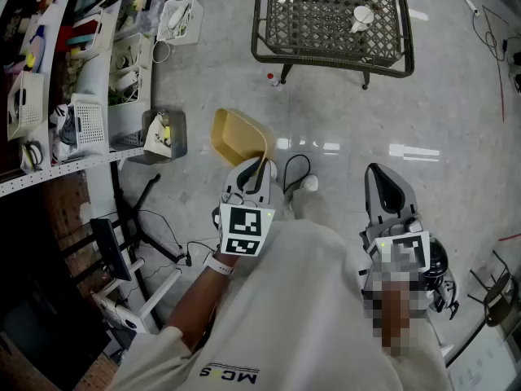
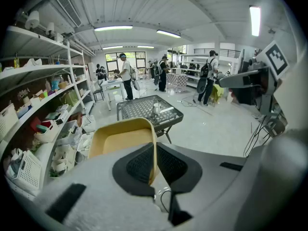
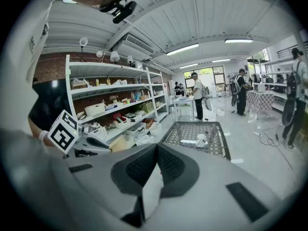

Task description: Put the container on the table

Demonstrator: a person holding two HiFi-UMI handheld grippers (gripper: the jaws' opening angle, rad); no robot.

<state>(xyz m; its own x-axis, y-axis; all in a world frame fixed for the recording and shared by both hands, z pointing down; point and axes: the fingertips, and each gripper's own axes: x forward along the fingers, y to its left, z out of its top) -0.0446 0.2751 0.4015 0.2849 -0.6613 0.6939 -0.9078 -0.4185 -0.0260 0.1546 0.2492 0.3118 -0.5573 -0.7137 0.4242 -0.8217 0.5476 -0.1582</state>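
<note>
My left gripper [image 1: 264, 163] is shut on the right wall of a yellow plastic container [image 1: 238, 136], held in the air above the floor. In the left gripper view the container [image 2: 120, 141] fills the lower middle, its wall pinched between the black pads [image 2: 138, 163]. My right gripper [image 1: 383, 179] is shut with nothing between its jaws, to the right of the container. The dark metal mesh table [image 1: 334, 15] stands ahead, with a white cup [image 1: 362, 16] on it. The table [image 2: 149, 109] also shows beyond the container, and in the right gripper view the table [image 3: 197, 134] lies straight ahead.
White shelving [image 1: 89, 80] packed with baskets and boxes runs along the left. A grey bin [image 1: 164, 133] sits on the floor beside it. Cables [image 1: 297, 173] lie on the floor below the grippers. Several people [image 2: 126, 76] stand far off in the hall.
</note>
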